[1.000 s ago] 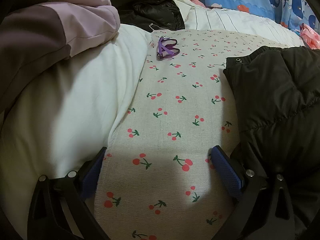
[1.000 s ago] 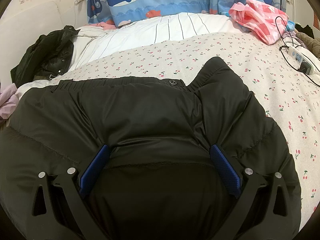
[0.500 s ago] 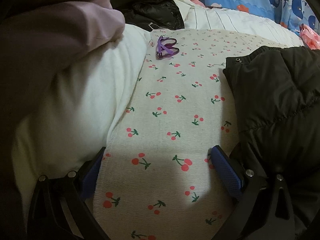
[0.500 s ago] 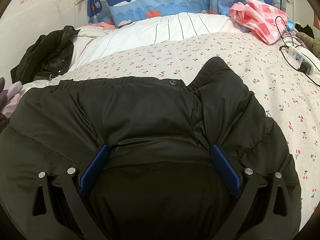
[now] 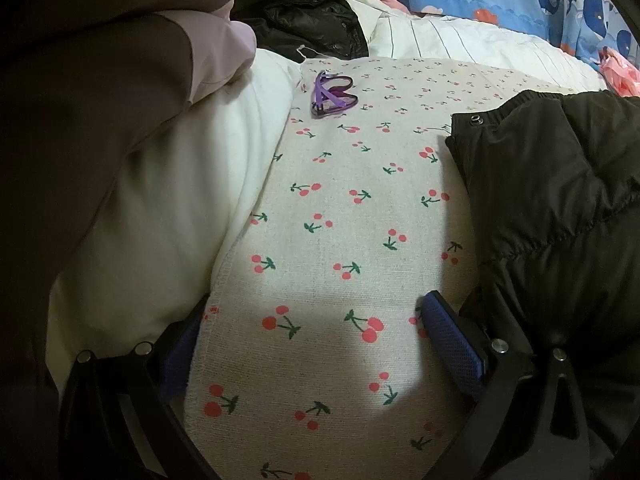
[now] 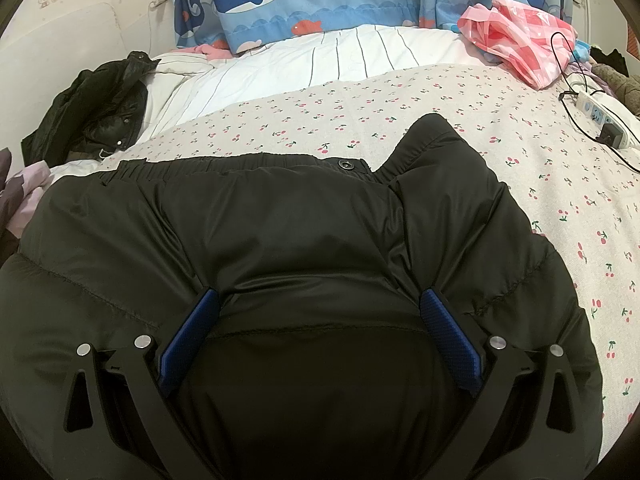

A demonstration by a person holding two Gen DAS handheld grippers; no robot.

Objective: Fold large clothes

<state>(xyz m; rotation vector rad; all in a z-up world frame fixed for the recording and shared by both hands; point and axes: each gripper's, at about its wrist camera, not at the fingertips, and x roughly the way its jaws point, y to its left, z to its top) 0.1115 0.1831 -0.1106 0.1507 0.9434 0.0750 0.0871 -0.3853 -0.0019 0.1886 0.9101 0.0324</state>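
Observation:
A black padded garment (image 6: 304,240) with an elastic waistband and a snap button lies spread on the cherry-print bed sheet (image 6: 440,104). My right gripper (image 6: 320,312) hovers open over its middle, blue pads wide apart, nothing held. In the left wrist view the garment's left edge (image 5: 552,200) lies at the right. My left gripper (image 5: 312,320) stands open over the bare sheet (image 5: 340,220) just left of that edge. A purple and lilac garment (image 5: 120,100) fills the left side of that view, close to the lens.
A purple hair band (image 5: 334,94) lies on the sheet ahead. A black jacket (image 6: 96,108) is heaped at the back left on a white striped quilt (image 6: 320,64). A pink bag (image 6: 520,44) and a power strip (image 6: 604,120) sit at the right.
The purple and lilac garment has swung in to cover more of the left wrist view's left side. Both grippers and the black garment stay where they were.

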